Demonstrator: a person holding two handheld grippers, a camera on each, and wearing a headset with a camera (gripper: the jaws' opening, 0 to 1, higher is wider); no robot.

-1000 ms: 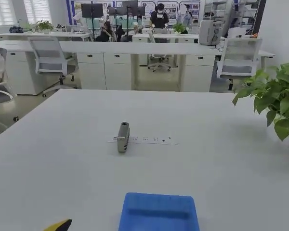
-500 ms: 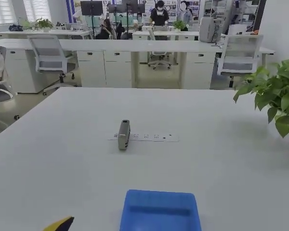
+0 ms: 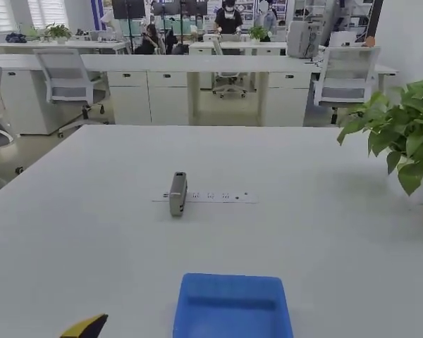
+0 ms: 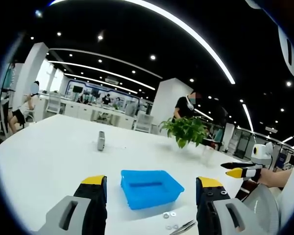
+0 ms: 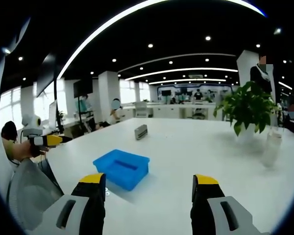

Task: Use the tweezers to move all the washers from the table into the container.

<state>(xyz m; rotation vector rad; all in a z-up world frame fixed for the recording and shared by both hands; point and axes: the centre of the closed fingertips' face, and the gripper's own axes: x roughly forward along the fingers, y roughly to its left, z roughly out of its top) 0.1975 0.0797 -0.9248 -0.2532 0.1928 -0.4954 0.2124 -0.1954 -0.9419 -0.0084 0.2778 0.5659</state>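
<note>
Both grippers are empty, with jaws spread wide. Left gripper (image 4: pixel 152 181): the tweezers (image 4: pixel 184 226) lie on the table (image 4: pixel 49 156) just ahead, low beside its right jaw, with the long axis slanting across the view. Several washers (image 4: pixel 169 215) lie between the tweezers and the blue container (image 4: pixel 147 199). Right gripper (image 5: pixel 148 179): the container sits ahead-left, farther off. Judgement: the left gripper is nearer the tweezers.

Bright even ceiling light, soft shadows, fisheye-curved edges.
</note>
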